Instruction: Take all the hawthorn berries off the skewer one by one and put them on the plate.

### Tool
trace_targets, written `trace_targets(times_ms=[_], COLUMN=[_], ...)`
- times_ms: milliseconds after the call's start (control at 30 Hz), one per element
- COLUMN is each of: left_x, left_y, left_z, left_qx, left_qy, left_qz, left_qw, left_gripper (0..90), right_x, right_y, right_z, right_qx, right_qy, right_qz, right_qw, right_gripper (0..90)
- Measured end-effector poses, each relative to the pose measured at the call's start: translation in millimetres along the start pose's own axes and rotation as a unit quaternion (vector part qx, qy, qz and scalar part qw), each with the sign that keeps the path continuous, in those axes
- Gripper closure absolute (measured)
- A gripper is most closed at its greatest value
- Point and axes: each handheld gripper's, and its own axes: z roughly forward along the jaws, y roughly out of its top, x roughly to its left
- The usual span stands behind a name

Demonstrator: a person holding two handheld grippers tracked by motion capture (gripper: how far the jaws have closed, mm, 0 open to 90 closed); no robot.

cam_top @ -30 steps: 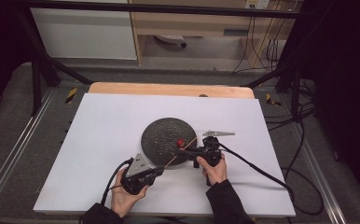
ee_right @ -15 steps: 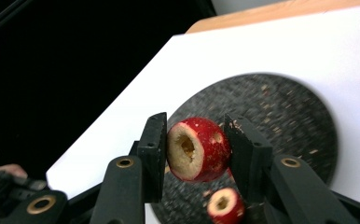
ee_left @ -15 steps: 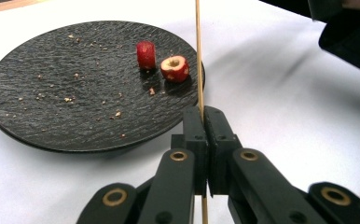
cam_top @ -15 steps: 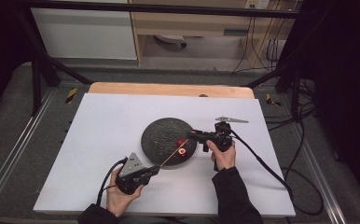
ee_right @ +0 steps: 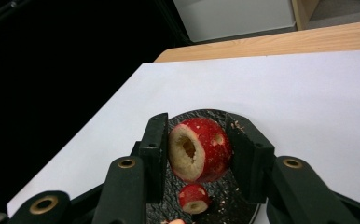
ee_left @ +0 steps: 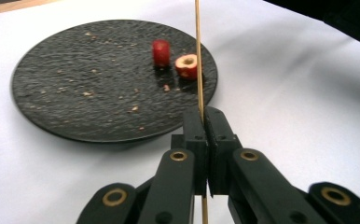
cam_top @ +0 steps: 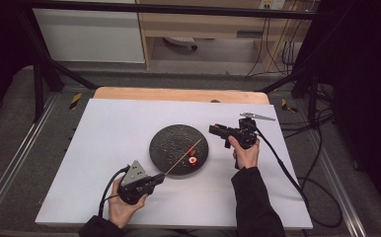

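A black round plate (cam_top: 171, 143) (ee_left: 75, 79) lies mid-table with two cored red fruit pieces (cam_top: 192, 151) (ee_left: 160, 51) near its right front rim. My left gripper (cam_top: 161, 177) (ee_left: 205, 114), near the table's front left, is shut on a thin wooden skewer (cam_top: 181, 159) (ee_left: 198, 56) that slants over the plate beside the pieces. My right gripper (cam_top: 213, 129) (ee_right: 199, 135) hovers just right of the plate, shut on a larger red cored fruit (ee_right: 199, 149). One of the pieces on the plate (ee_right: 194, 198) lies below it.
A white sheet (cam_top: 104, 138) covers the table, with a wooden edge (cam_top: 178, 94) at the back. Crumbs speckle the plate. Cables (cam_top: 297, 177) trail off the right side, and dark frame posts (cam_top: 38, 84) stand at the back left.
My right gripper has lifted and drawn away to the right from the skewer's tip, with the red fruit in it. The left gripper has barely moved.
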Motion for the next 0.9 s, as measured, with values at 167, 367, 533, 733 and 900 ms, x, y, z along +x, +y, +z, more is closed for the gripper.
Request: trace_targets(times_ms=[167, 367, 533, 733, 900], left_x=[9.8, 14.9, 16.0, 16.6, 16.7], left_y=[0.9, 1.2, 0.8, 1.0, 1.1], left_z=[-7.1, -9.6, -9.1, -9.2, -8.5], left_qx=[-0.009, -0.011, -0.01, -0.01, -0.01], left_qy=[0.01, 0.016, 0.017, 0.017, 0.017], left_qz=[-0.014, -0.02, -0.022, -0.022, -0.022], left_qw=[0.9998, 0.9996, 0.9996, 0.9996, 0.9996], left_gripper=[88.0, 88.1, 88.0, 88.0, 88.0], right_x=[1.2, 5.2, 7.8, 4.9, -1.7], right_y=[-5.9, -19.2, -32.4, -45.7, -48.2], right_z=[7.4, 29.0, 50.8, 69.8, 76.6], right_qx=[0.011, 0.036, 0.06, 0.079, 0.077], right_qy=[-0.002, 0.0, -0.002, -0.013, -0.034], right_qz=[-0.006, -0.011, -0.02, -0.024, -0.028], right_qw=[0.9999, 0.9993, 0.998, 0.9965, 0.9961], right_gripper=[61.1, 61.0, 61.0, 61.1, 61.0])
